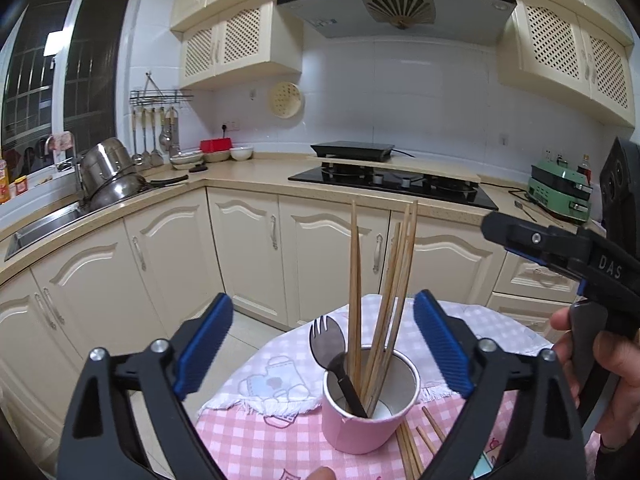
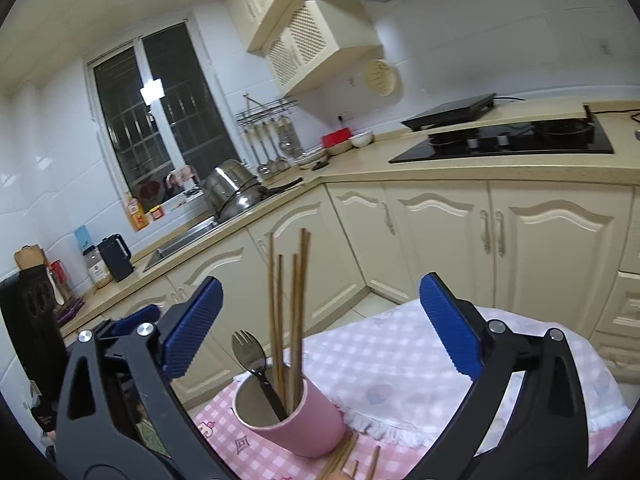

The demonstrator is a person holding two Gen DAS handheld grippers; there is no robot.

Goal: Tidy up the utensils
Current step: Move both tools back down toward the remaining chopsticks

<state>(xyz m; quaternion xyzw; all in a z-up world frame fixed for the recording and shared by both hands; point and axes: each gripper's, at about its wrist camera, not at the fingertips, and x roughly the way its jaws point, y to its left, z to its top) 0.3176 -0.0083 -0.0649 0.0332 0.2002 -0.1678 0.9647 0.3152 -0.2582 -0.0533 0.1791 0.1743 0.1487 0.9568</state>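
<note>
Chopsticks of light wood (image 1: 384,300) and a black plastic spork (image 1: 326,340) are stood in the pink paper cup (image 1: 360,424), loose sticks (image 1: 416,440) are left on the checked worktop (image 1: 248,440), and both the left gripper (image 1: 324,344) and the right gripper (image 2: 320,328) are held wide apart, empty.

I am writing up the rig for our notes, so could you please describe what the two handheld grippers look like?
Both grippers, left and right, match: black plastic frames with silver rivets at the joints, and two fingers faced with ribbed blue pads. Seen from the left camera, the right tool's black body bears white letters "DAS". No cables or sleeves show.
</note>
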